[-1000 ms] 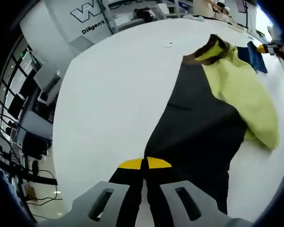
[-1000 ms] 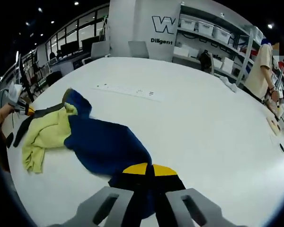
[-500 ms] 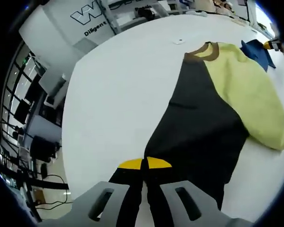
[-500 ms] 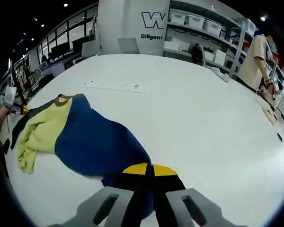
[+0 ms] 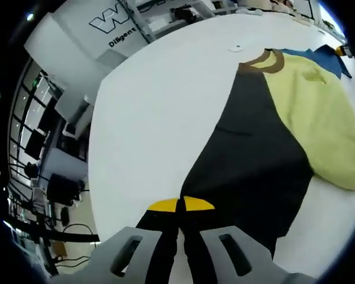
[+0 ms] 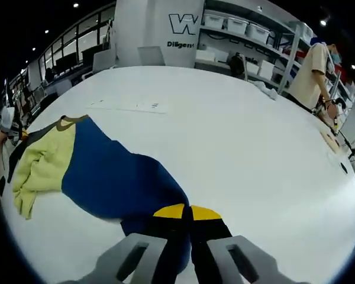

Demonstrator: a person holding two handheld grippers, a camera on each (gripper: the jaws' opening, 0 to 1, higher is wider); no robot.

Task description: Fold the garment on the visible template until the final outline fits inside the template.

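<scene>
Presently we list, on the white table (image 5: 154,112), one garment (image 5: 266,148) spread out in black, yellow-green and blue panels with a brown collar (image 5: 261,62). In the left gripper view, our left gripper (image 5: 181,204) has its jaws pressed together on the black panel's edge, yellow tips touching. In the right gripper view, our right gripper (image 6: 186,212) is likewise clamped on the blue panel (image 6: 115,177), the yellow-green part lying beyond at left. Further back we note shelves with bins (image 6: 248,29), a wall logo (image 6: 182,23), and a person (image 6: 312,68) standing at right.
</scene>
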